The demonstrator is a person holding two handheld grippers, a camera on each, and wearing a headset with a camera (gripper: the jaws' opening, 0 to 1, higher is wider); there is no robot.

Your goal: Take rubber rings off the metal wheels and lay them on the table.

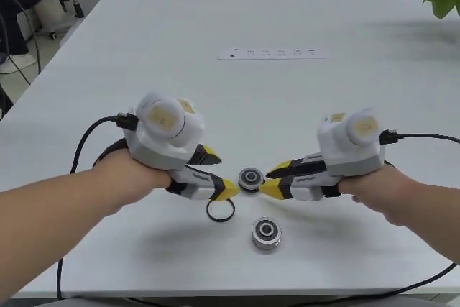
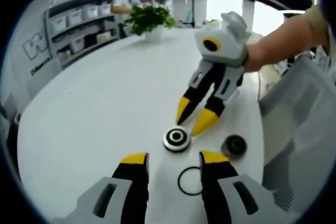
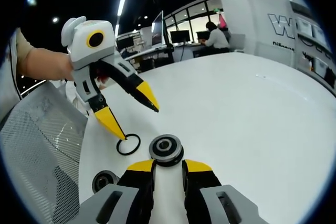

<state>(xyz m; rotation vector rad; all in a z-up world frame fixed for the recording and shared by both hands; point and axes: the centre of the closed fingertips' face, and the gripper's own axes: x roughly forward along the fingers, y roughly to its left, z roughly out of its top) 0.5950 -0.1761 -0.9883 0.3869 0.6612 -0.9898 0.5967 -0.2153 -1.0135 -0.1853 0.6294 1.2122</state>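
**Two wheels flat, one ring off, both grippers at the middle wheel**

Count: two metal wheels and one loose rubber ring, all on the white surface (image 1: pixel 215 5) close to its near edge.

Middle wheel (image 1: pixel 250 178): lies flat, bore facing up, axle line vertical. It sits between the two sets of yellow fingertips. A dark band shows at its rim.

Near wheel (image 1: pixel 266 234): also flat with its bore up, closer to the person and slightly right of the middle wheel. It stands apart from both grippers. I cannot tell whether it carries a ring.

Loose rubber ring (image 1: pixel 221 210): a thin black circle lying flat on the surface. It is just beside the lower fingertip of the left gripper, and left of the near wheel.

Left gripper (image 1: pixel 215 172): comes in from the left, pointing right toward the middle wheel. Its fingers are spread wide with nothing between them. In the left gripper view the middle wheel sits just beyond the gap.

Right gripper (image 1: pixel 274 179): comes in from the right, pointing left. Its fingers stand a narrow gap apart, with bare surface showing between them. In the right gripper view the middle wheel lies just ahead of the tips; contact cannot be told.
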